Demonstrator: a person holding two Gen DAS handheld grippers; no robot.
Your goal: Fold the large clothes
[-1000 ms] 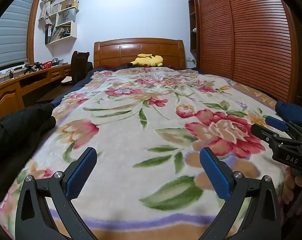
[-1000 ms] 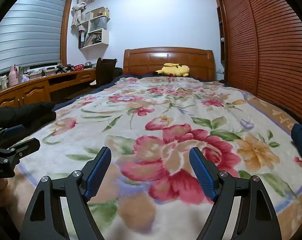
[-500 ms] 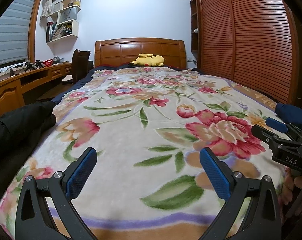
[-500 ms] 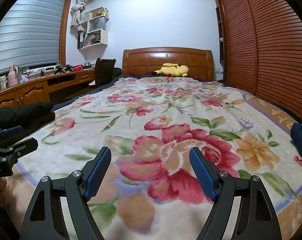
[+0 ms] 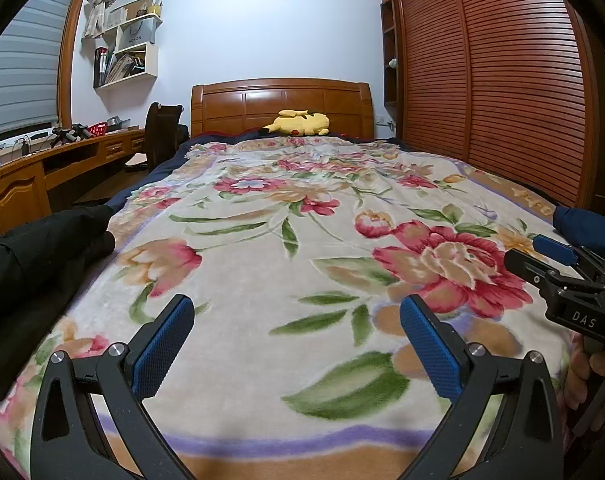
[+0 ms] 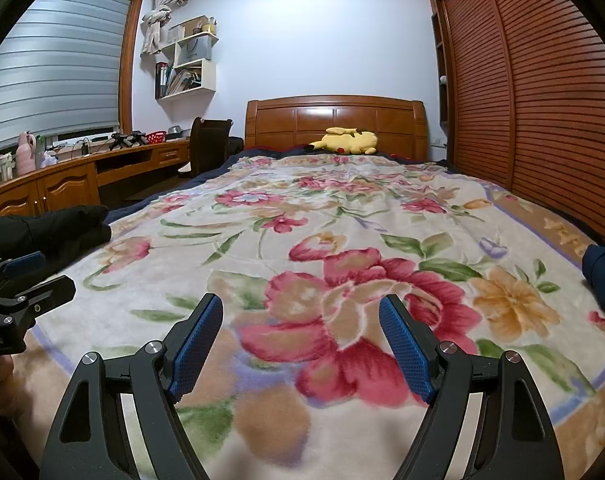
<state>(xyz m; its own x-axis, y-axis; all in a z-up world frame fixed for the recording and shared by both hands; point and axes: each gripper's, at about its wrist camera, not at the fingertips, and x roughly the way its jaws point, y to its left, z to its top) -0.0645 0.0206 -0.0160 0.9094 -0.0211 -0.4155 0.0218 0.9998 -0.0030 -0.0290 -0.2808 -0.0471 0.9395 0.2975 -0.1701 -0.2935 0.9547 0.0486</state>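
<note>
Both the left claw [image 5: 294, 336] and right claw [image 6: 300, 334] hover spread and empty over the floral blanket [image 5: 302, 240]; a claw reaching for the black garment [image 5: 34, 256] at near left risks pinching blanket too.

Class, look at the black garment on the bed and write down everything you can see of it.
The black garment lies at the left edge of the bed, on the floral blanket. It looks like soft, matte, thick cloth, bunched and unfolded, with a rounded end towards the headboard. Its near part runs out of both views, so its full shape and type cannot be told. Nothing grips it: the left gripper stands open over bare blanket, apart from it.
</note>
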